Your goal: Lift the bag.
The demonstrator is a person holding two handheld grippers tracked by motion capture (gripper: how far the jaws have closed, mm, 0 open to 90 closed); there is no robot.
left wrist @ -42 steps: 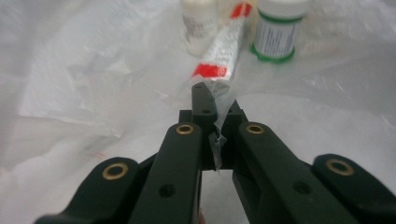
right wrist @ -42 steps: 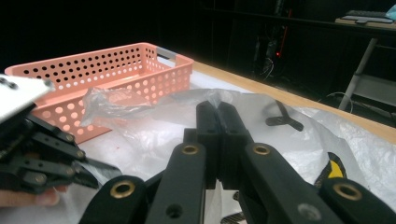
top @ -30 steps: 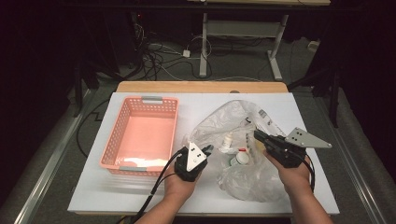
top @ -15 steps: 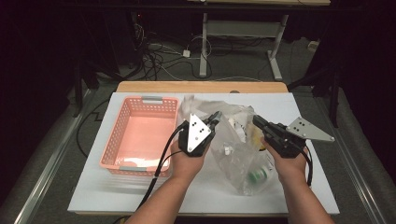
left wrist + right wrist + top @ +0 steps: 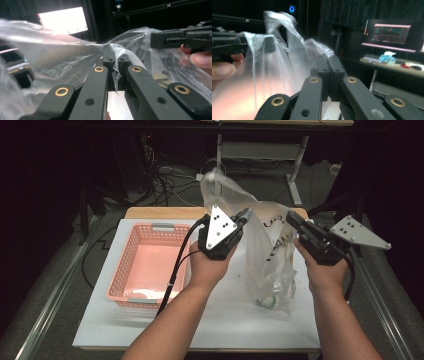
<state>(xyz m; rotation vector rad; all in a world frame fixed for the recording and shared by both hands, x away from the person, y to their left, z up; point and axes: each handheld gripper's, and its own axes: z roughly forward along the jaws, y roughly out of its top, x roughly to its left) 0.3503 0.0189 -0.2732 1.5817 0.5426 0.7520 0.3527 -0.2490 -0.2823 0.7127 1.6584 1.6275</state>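
Dark curtains and tangled floor cables ring your white table [image 5: 220,320], where a pink basket [image 5: 145,265] sits at the left. You hold the clear plastic bag [image 5: 270,265] up above the table's right half — its bottom hangs just over the surface. Your left gripper [image 5: 246,214] pinches 1 edge of the bag's mouth, jaws pressed together on the film; your right gripper [image 5: 290,217] clamps the opposite edge likewise.

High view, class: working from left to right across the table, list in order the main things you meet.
Pink basket → left gripper, shut on the bag's edge → clear plastic bag, hanging with items inside → right gripper, shut on the bag's other edge.
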